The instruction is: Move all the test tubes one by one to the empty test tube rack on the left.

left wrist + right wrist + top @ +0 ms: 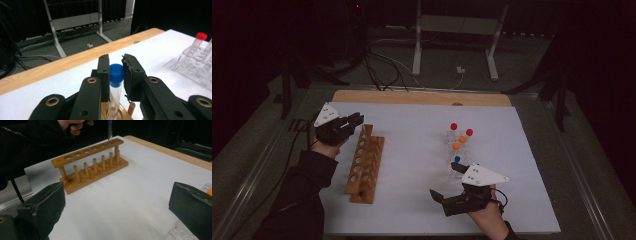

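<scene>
Left gripper (116, 67): jaws clamped on blue-capped tube (115, 83), tip apparently inside the end hole of the wooden rack (91, 165) at nine o'clock on your worktop (412, 150). Next: lower fully, release. Right gripper (117, 205): jaws wide, empty.

White metal stand (457, 35) (floor cables (379, 67))

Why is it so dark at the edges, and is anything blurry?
High view: the white table is lit and the room around it falls to black. Left gripper view: the blue-capped tube looks sharp and the clear rack soft. Right gripper view: the near pads blur and the wooden rack is crisp.
</scene>
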{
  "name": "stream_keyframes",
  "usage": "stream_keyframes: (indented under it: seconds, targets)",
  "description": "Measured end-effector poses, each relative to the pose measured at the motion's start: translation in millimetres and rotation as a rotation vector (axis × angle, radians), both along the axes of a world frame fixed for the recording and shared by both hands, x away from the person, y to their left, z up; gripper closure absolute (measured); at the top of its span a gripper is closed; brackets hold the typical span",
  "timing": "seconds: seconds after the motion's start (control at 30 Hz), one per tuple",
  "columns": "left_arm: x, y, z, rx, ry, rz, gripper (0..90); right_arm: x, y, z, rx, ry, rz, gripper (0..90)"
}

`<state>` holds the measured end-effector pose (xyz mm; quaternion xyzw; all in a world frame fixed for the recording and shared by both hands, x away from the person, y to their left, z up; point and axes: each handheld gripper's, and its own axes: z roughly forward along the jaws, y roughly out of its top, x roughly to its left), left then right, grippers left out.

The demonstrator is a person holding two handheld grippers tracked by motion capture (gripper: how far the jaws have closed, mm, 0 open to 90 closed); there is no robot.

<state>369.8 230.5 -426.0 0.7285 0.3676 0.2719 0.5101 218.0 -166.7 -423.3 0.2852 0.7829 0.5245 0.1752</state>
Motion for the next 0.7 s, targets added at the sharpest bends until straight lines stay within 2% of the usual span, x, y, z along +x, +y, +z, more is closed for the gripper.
stream_keyframes:
  seconds: [0.13, 0.3, 0.5, 0.7]
  targets:
    - [-0.2, 0.0, -9.4, -0.005, 0.02, -0.006, 77.7, 0.1, -0.7, 0.3, 0.003, -0.003, -0.003, 0.2]
    - [-0.2, -0.7, -18.5, 0.006, 0.024, -0.007, 77.7, -0.4, -0.5, 0.0, 0.001, -0.004, -0.002, 0.2]
    - [1.0, 0.0, -26.9, -0.01, 0.033, 0.002, 77.7, 0.2, -1.0, 0.3, 0.007, -0.004, 0.0, 0.2]
    - [2.6, 0.2, -33.4, -0.014, 0.02, 0.004, 77.7, -0.7, -1.2, 0.8, 0.014, -0.01, 0.005, 0.2]
